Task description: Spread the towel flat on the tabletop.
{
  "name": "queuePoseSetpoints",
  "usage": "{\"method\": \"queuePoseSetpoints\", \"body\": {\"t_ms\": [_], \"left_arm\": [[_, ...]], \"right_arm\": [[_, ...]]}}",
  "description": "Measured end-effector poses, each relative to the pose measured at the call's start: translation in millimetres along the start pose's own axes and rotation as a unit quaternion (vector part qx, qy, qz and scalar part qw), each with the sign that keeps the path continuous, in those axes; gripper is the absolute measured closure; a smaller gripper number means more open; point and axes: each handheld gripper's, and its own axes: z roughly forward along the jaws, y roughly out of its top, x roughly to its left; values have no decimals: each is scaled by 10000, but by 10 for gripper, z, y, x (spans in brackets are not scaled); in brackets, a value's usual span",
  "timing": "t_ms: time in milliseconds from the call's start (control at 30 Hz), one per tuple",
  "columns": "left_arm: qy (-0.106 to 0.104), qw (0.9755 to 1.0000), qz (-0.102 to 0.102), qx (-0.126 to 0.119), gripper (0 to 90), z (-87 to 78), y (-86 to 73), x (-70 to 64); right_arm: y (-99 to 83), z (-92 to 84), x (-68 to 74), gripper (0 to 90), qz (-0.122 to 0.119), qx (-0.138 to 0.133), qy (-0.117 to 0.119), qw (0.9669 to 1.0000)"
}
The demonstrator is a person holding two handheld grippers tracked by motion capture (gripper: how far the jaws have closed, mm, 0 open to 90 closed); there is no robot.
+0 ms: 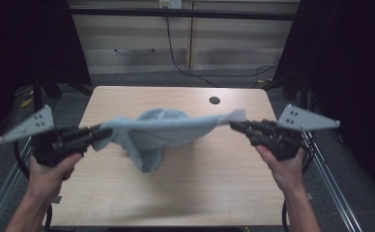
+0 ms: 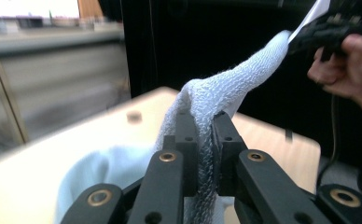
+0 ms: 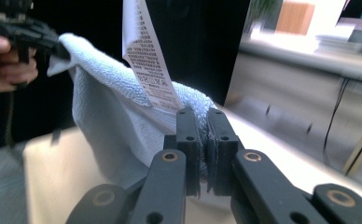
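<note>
The towel [image 1: 161,130], pale blue terry cloth, hangs in the air above the table [image 1: 127,193], stretched between the two grippers. Its upper edge runs roughly level from one grip to the other, and the middle sags in a loose fold that drops toward the tabletop; from the high view I cannot tell whether the lowest fold touches the wood. In the left gripper view the towel [image 2: 226,88] rises from the jaws as a twisted band toward the far hand. In the right gripper view the towel [image 3: 109,107] spreads broader, and a white care label [image 3: 146,70] with small print stands up from its edge just beside the jaws.

The left gripper [image 1: 98,134] is clamped on one corner of the towel. Its own view shows the left gripper [image 2: 205,135] with jaws drawn narrow and the cloth pinched between the pads. The right gripper [image 1: 234,124] is clamped on the opposite corner, which sticks out past the jaws as a small point. Its own view shows the right gripper [image 3: 203,140] with jaws nearly together and a thin edge of cloth caught between them.

Each gripper is carried in a bare hand, and each bears a grey three-cornered plate on top. The table is light wood with a round dark hole [image 1: 214,100] near its far edge. Black curtains [image 1: 350,72] flank the table, and a cable [image 1: 176,58] trails down the wall behind.
</note>
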Motion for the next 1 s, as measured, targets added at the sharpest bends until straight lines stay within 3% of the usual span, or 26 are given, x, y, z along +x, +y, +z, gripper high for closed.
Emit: {"method": "queuePoseSetpoints", "body": {"t_ms": [100, 133, 167, 300, 400, 467, 567, 633, 700, 767, 867, 900, 933, 1000], "left_arm": [[-191, 9989, -280, 321, 833, 31, -391, -65], [-271, 9980, -421, 374, 826, 32, -515, -93], [-362, 9969, -543, 442, 826, 30, -639, -117], [-588, 9917, -751, 864, 823, 63, -1090, -264], [-847, 9844, -864, 1274, 815, 99, -1391, -415], [-1035, 9776, -846, 1626, 802, 96, -1540, -525], [-1338, 9718, -855, 1741, 667, 38, -1646, -588], [-1415, 9720, -939, 1622, 580, 14, -1651, -549], [-1355, 9748, -946, 1495, 554, 23, -1606, -463], [-1269, 9776, -867, 1437, 534, 74, -1538, -335], [-865, 9808, -960, 1461, 534, 234, -1480, -35], [-720, 9810, -1030, 1476, 536, 299, -1483, 82], [-444, 9821, -1025, 1520, 542, 361, -1491, 190], [-22, 9801, -1147, 1617, 526, 480, -1530, 397]], "right_arm": [[-381, -44, 137, 852, 133, 342, 158, 9992], [-668, -69, 244, 851, 321, 606, 271, 9973], [-668, -69, 244, 851, 321, 606, 271, 9973], [-1226, -142, 458, 848, 622, 1089, 479, 9909], [-1586, -168, 617, 831, 881, 1403, 635, 9841], [-1698, -175, 707, 795, 821, 1669, 686, 9801], [-1736, -202, 785, 682, 832, 1714, 846, 9780], [-1696, -204, 789, 612, 812, 1610, 857, 9799], [-1657, -152, 726, 618, 841, 1518, 905, 9807], [-1646, -24, 623, 602, 823, 1552, 750, 9816], [-1679, 270, 420, 585, 875, 1658, 720, 9796], [-1698, 380, 350, 580, 925, 1763, 696, 9775], [-1719, 490, 285, 579, 917, 1853, 660, 9762], [-1769, 695, 163, 574, 906, 2010, 550, 9738]]}}
